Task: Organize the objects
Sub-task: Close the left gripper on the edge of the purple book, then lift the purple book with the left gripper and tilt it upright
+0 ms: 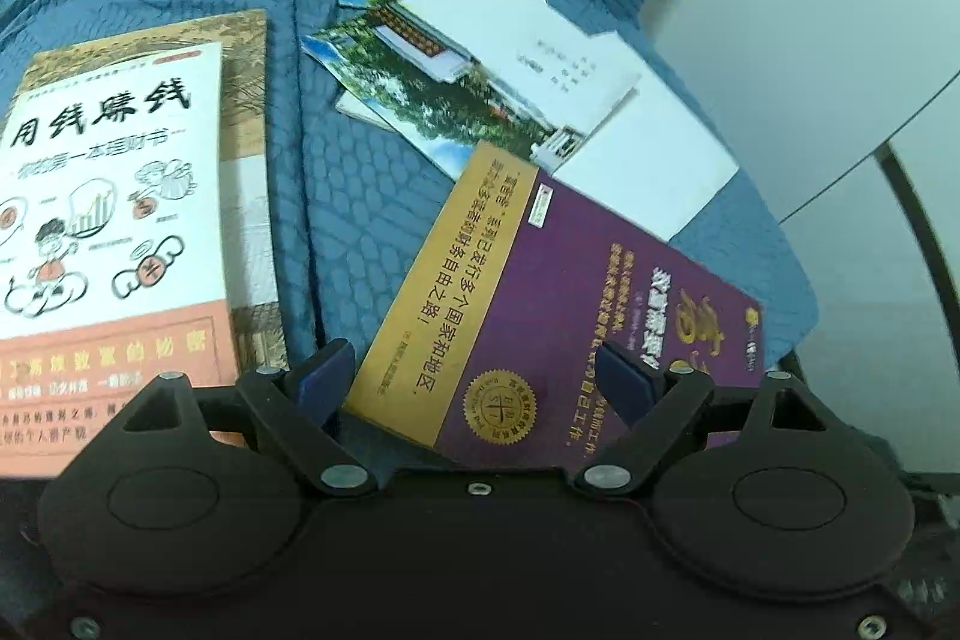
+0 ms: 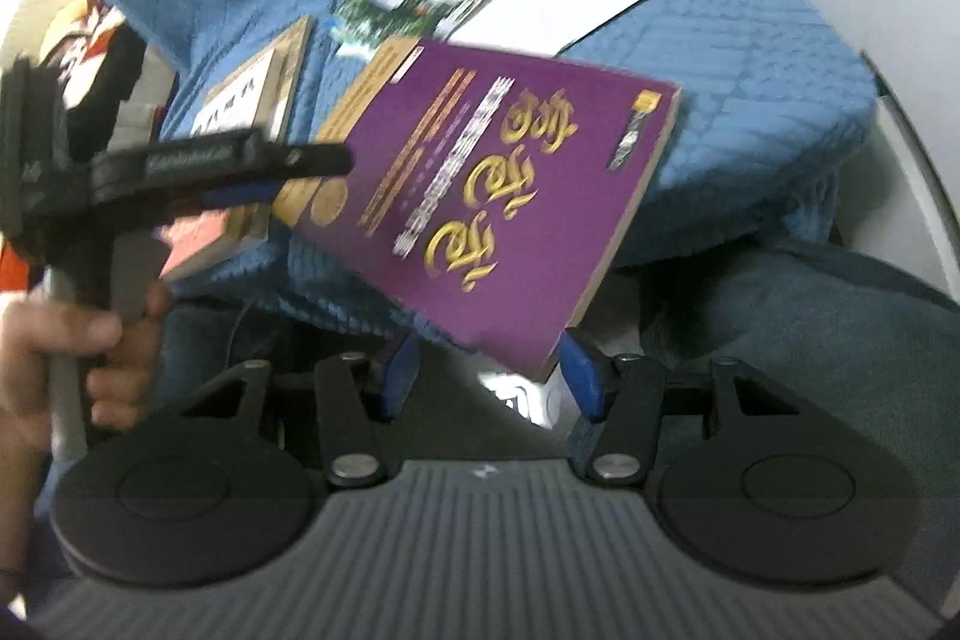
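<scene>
The left gripper (image 1: 480,376) points steeply down with its jaws spread wide. The right gripper (image 2: 489,376) tilts down too, jaws half apart. A bare hand (image 2: 57,370) grips the left gripper's handle.

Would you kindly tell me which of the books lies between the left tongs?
The purple book with gold lettering; the white-and-orange book lies flat off to their side.

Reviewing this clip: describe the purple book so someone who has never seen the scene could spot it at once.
Start at the blue quilted cover. Right of the white cartoon-cover book and below the fanned photo booklets is the purple book, lying askew toward the cover's near edge. It is the only purple cover, with a gold band and gold lettering.
</scene>
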### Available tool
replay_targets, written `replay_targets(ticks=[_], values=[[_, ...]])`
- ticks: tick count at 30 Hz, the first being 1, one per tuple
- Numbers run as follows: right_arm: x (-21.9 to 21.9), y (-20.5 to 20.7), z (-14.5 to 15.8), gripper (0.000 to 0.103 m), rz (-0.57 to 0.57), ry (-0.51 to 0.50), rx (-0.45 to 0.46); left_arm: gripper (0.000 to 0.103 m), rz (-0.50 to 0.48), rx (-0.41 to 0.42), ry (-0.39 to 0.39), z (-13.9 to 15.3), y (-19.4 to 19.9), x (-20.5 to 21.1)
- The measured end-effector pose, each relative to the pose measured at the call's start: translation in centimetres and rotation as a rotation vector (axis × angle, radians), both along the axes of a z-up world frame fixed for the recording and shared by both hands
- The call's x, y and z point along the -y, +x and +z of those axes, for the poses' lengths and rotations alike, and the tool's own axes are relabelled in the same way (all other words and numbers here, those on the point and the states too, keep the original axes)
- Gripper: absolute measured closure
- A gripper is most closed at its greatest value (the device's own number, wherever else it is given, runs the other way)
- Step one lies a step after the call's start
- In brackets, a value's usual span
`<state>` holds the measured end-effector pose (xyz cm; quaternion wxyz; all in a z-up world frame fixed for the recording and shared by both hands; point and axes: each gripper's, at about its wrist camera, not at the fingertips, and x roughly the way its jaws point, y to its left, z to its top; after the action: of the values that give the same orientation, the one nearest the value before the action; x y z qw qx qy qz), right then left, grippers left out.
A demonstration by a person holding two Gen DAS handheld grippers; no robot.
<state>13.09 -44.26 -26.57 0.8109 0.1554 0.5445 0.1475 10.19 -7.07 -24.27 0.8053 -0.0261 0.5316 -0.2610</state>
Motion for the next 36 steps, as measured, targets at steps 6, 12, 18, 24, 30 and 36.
replay_targets(ticks=[6,12,18,24,30,36], values=[[2.7,2.0,-0.5,0.046,-0.137,0.028,0.007,0.016,0.095,-0.036,-0.085,1.6,-1.6,-2.2],[4.0,4.2,-2.3,0.048,-0.193,0.118,-0.041,0.017,0.215,-0.200,-0.229,-0.1,-2.7,-4.4],[4.2,4.7,-3.5,0.062,-0.213,0.139,-0.085,0.017,0.221,-0.367,-0.344,-3.1,-4.0,-3.3],[4.5,4.1,-3.7,0.067,-0.193,0.181,-0.122,0.017,0.200,-0.499,-0.395,-5.8,-5.4,-1.8],[3.2,3.3,-3.7,0.068,-0.127,0.185,-0.161,0.017,0.262,-0.547,-0.437,-7.2,-5.6,-2.6],[2.4,2.7,-3.8,0.068,-0.062,0.206,-0.206,0.018,0.310,-0.583,-0.481,-8.4,-5.4,-3.9]])
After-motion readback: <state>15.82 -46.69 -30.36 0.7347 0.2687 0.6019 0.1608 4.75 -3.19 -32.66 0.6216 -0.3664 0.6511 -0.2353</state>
